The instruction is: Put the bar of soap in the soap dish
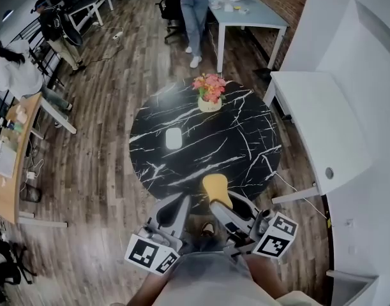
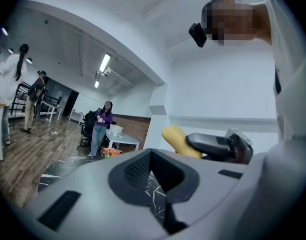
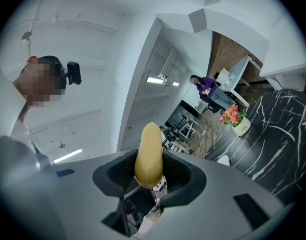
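The yellow bar of soap [image 1: 216,189] stands upright in my right gripper [image 1: 215,201], which is shut on it just over the near edge of the round black marble table [image 1: 246,139]. The right gripper view shows the soap [image 3: 148,155] clamped on both sides, tilted up toward the ceiling. A small white soap dish [image 1: 173,139] lies on the table's left half, well ahead of both grippers; in the right gripper view the dish [image 3: 223,160] shows only as a small white patch. My left gripper [image 1: 172,208] hangs beside the right one, shut with nothing in it.
A pot of pink flowers [image 1: 209,94] stands at the table's far edge. A white counter [image 1: 313,126] runs along the right. Behind are a pale table [image 1: 246,11] with a person [image 1: 195,5] at it, and wooden desks [image 1: 16,171] with people at the left.
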Tool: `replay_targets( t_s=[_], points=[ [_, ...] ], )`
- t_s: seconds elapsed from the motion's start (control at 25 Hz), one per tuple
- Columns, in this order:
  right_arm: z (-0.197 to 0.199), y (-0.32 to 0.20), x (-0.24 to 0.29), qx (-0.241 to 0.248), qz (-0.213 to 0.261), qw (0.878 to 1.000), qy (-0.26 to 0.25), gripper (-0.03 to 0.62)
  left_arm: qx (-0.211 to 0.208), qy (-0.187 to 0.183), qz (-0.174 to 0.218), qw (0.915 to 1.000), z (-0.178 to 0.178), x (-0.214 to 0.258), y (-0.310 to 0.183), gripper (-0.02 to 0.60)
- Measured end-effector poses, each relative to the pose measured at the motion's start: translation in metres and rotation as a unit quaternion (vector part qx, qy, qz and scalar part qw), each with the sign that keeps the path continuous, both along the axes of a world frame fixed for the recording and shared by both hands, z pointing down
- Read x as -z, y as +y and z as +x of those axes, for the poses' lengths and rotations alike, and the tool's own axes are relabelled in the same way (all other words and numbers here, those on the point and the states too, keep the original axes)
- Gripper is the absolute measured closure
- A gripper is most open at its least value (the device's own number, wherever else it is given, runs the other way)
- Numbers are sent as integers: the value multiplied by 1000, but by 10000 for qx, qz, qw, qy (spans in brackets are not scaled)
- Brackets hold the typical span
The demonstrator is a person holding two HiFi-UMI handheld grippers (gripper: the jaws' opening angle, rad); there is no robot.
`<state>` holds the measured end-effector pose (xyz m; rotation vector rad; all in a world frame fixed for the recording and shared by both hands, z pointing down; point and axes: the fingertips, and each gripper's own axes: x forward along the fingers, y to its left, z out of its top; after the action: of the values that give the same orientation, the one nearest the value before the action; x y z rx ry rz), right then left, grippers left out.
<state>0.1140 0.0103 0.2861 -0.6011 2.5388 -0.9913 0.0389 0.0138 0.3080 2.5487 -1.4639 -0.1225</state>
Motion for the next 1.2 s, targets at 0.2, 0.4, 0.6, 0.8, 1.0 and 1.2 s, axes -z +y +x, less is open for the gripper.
replay_targets(
  t_s=[0.2,0.4,0.6,0.8,1.0,1.2],
  points=[
    [-3,-12,-1,25,6,10000,30,433,57,-31,-58,10000,-3,-1,-9,578],
    [-14,-29,-3,44,12,10000,56,433,27,13,-31,10000,-10,-3,-28,578],
    [-33,-51,-6,54,-83,9999,82,433,-26,90,-46,9999,-23,-4,-53,578],
    [-55,-78,-11,43,-160,9998,123,433,-41,150,-78,9998,-44,-7,-81,578],
    [-78,-107,-15,12,-207,9996,170,433,-80,210,-132,9997,-68,-11,-113,578],
    [-100,-133,-19,-9,-258,9994,211,433,-138,253,-159,9995,-89,-12,-140,578]
  ],
)
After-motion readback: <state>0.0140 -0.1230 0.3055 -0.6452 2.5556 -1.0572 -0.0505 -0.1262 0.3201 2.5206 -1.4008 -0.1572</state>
